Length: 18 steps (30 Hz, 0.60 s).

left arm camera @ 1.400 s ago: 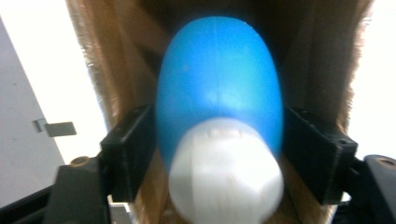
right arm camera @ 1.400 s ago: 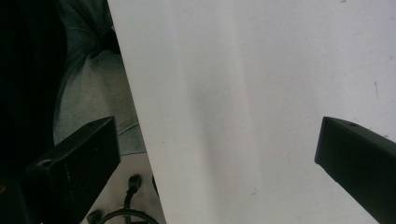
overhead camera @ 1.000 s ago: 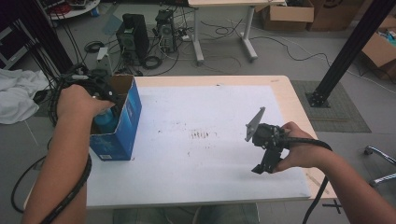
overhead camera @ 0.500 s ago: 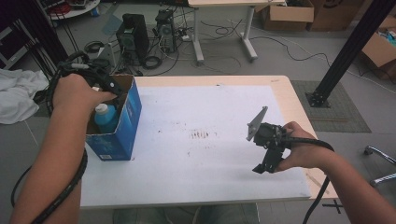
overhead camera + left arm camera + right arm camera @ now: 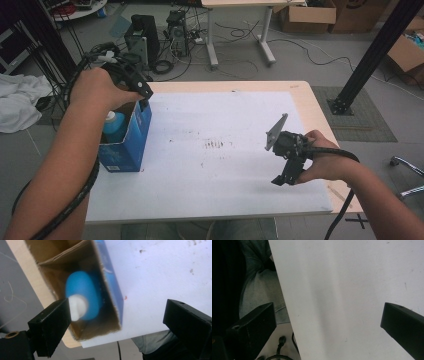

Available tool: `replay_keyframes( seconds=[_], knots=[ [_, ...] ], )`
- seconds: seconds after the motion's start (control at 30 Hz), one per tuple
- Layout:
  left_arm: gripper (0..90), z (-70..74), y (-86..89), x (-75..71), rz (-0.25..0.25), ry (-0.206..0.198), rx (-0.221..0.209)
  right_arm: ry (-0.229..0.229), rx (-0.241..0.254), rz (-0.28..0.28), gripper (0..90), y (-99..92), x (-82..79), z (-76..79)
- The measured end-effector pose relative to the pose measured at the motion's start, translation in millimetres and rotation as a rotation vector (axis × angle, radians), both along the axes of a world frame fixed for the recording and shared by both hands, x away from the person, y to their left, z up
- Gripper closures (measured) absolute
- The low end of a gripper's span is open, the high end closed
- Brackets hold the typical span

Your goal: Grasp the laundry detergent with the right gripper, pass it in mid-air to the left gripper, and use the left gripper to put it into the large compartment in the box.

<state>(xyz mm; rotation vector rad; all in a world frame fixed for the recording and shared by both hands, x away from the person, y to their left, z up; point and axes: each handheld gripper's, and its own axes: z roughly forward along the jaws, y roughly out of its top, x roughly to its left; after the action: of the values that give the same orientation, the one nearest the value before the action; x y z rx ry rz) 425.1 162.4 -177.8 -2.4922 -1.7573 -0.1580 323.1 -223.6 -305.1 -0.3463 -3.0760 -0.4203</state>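
Your left gripper has just been spreading its jaws and now stands released with nothing between them; in the left gripper view the blue bottle sits beyond the jaws at about eleven o'clock, white cap toward you, inside the open blue box. In the high view that gripper hangs above the box's far rim, and the bottle stands in the box at the table's nine o'clock edge. The risk, as I judge it, is the trailing jaw or cable catching the cardboard flap as you pull away, which could tip the light box or drag it toward the nearby table edge. The bottle also looks loose in its compartment, so a nudge could lay it over. Your right gripper rests slack and wide apart at four o'clock on the white sheet, gripping nothing; a careless sweep could crease that sheet.
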Motion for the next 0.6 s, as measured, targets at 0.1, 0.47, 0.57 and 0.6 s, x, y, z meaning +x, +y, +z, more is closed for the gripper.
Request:
replay_keyframes(
  seconds=[0.1, 0.47, 0.57, 0.6],
  knots=[
    [6.0, 0.3, -8.4, -1.4, -0.042, 0.004, -0.010, 0.001, 0.000, -0.003, 0.0, -1.4, -0.1, 0.5],
    [2.9, -3.5, -27.9, -6.1, -0.156, 0.024, -0.029, 0.001, -0.006, -0.007, 0.0, -4.6, 0.9, 3.7],
    [2.7, -3.4, -32.2, -7.1, -0.184, 0.027, -0.039, 0.004, -0.011, -0.004, 0.0, -3.4, 1.2, 3.4],
    [2.7, -3.2, -33.9, -7.4, -0.201, 0.028, -0.043, 0.006, -0.013, -0.006, 0.0, -3.1, 1.1, 3.5]
  ],
)
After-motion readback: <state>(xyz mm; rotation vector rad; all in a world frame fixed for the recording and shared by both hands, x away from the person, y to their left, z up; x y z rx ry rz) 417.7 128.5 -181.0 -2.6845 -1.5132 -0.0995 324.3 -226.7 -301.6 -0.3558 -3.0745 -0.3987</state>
